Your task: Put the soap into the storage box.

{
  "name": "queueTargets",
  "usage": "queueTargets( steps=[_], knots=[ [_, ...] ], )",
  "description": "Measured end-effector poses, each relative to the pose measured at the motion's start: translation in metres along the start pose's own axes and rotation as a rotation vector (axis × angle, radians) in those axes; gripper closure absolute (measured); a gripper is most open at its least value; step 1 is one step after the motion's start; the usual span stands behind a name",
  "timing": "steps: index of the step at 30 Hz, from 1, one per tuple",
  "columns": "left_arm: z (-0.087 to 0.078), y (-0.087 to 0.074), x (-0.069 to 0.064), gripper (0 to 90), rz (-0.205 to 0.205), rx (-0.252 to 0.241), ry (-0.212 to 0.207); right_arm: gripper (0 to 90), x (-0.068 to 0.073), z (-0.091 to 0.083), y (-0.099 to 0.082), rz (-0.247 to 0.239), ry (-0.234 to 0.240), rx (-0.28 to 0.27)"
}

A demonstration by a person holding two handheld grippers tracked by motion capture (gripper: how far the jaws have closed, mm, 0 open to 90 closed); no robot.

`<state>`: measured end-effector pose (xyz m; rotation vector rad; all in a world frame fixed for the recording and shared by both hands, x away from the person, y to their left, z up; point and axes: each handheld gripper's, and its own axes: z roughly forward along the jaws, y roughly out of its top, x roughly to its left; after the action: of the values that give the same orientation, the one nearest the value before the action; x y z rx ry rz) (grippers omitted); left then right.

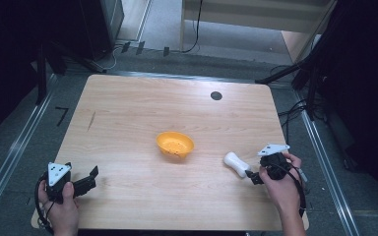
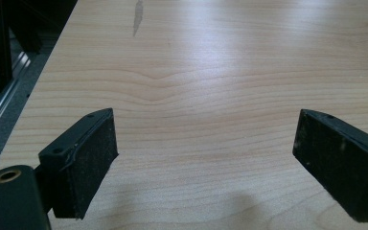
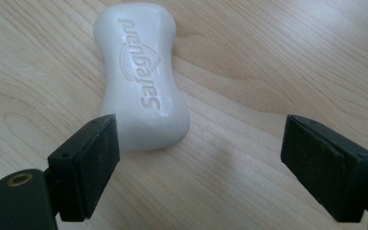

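Soap, a white waisted bar [image 3: 141,79] with raised lettering on its top face, lies flat on the light wooden table [image 1: 128,113], near the right edge and closer to the near edge than the far one. In the right gripper view its near end sits just ahead of the left jaw, off to that side of the gap; neither pad touches it. The right gripper [image 1: 254,177], held in the person's right hand [image 1: 281,184], points at the bar from the near-right side, its jaws released and standing wide apart with bare wood between them.

Toward the middle of the table, left of the soap and apart from it, sits a small orange plastic bowl [image 1: 175,144]. A dark round spot [image 1: 216,95] marks the wood near the far edge.

At the near left corner the left gripper [image 2: 203,158] rests low over the table in the person's left hand [image 1: 61,209], its jaws also released and wide, nothing between them.
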<state>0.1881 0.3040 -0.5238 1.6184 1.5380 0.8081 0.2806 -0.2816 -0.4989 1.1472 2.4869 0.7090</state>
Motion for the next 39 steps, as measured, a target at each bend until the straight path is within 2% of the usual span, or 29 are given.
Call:
queueTargets(
  steps=[14, 16, 19, 30, 39],
  knots=[
    [0.0, 0.0, 0.0, 8.3, -0.006, 0.001, 0.001, 15.0, 0.004, 0.009, 0.015, -0.025, 0.032, 0.041],
    [0.001, 0.0, 0.0, 8.3, -0.006, 0.001, 0.001, 15.2, 0.005, 0.01, 0.016, -0.014, 0.036, 0.051],
    [0.001, 0.0, 0.0, 8.3, -0.007, 0.001, 0.0, 15.3, 0.006, 0.011, 0.019, -0.033, 0.04, 0.052],
    [0.001, 0.0, 0.0, 8.3, -0.007, 0.002, -0.002, 16.0, 0.007, 0.012, 0.03, -0.037, 0.06, 0.075],
    [0.001, 0.0, 0.001, 8.3, -0.008, 0.003, -0.004, 18.8, 0.011, 0.021, 0.034, -0.031, 0.085, 0.106]
  ],
)
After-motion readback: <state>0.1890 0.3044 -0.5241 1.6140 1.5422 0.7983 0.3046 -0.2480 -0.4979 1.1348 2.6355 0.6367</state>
